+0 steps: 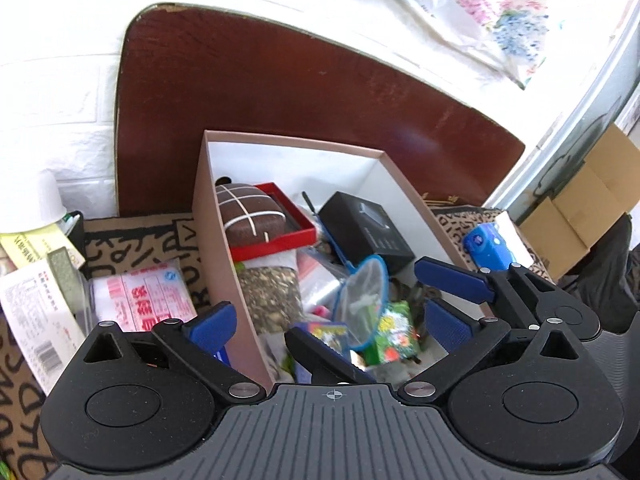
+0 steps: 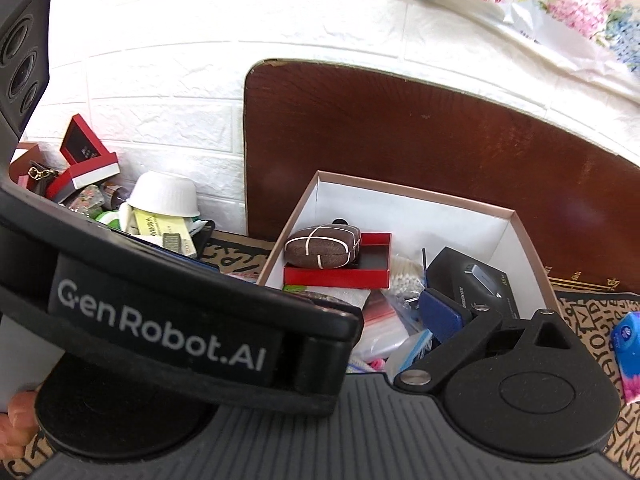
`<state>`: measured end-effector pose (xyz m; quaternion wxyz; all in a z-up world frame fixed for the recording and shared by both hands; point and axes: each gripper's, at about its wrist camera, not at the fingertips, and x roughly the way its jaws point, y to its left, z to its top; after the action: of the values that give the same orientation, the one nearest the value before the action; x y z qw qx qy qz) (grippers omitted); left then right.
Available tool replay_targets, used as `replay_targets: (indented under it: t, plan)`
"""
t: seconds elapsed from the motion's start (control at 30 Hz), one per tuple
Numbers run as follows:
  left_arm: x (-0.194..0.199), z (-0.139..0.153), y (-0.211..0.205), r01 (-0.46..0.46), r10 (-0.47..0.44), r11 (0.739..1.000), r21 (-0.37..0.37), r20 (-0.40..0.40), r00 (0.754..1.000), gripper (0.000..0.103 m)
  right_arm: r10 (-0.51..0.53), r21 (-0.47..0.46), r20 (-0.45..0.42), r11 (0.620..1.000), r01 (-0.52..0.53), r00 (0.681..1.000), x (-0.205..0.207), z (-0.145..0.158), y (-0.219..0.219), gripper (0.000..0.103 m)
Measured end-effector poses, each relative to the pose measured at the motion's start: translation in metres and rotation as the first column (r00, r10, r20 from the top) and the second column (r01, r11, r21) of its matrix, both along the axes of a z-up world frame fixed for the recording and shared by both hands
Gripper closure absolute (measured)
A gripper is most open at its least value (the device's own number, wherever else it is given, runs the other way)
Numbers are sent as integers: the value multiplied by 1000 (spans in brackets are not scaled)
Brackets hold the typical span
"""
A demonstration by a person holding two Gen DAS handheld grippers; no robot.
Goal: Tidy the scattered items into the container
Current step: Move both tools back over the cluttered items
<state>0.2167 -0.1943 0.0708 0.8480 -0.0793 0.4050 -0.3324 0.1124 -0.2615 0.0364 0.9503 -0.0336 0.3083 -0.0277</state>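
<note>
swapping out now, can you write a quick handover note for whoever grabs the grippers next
Left gripper: open, empty, over the box's near end.
Right gripper: open, empty, beside it over the box.
Box: already holds the brown pouch on a red tray, black carton, blue net and small packets.
Left outside: white-and-red packet on the box's left, blue tissue pack on its right.

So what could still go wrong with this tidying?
The box is already heaped; the blue net pokes up near its rim and might spill if more goes in. The pink packet and blue pack still lie outside. Both grippers crowd together, so they could knock each other.
</note>
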Motion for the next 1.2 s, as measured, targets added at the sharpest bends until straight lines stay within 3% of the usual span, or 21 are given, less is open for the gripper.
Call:
replay_targets:
  t: [0.27, 0.57, 1.03, 1.2]
  plan:
    - [-69, 6, 33, -83, 85, 996, -25, 75, 994, 0, 26, 4, 45, 1000, -27, 999, -42, 12, 21, 3]
    - [-133, -29, 100, -217, 220, 975, -57, 57, 974, 0, 172, -38, 72, 985, -170, 982, -88, -13, 84, 3]
    - [-176, -76, 180, -367, 367, 930, -20, 28, 930, 0, 328, -9, 45, 945, -328, 944, -106, -54, 163, 3]
    - [-171, -99, 214, -456, 456, 890, 8, -31, 889, 0, 385, 26, 8, 922, -386, 923, -101, -72, 184, 3]
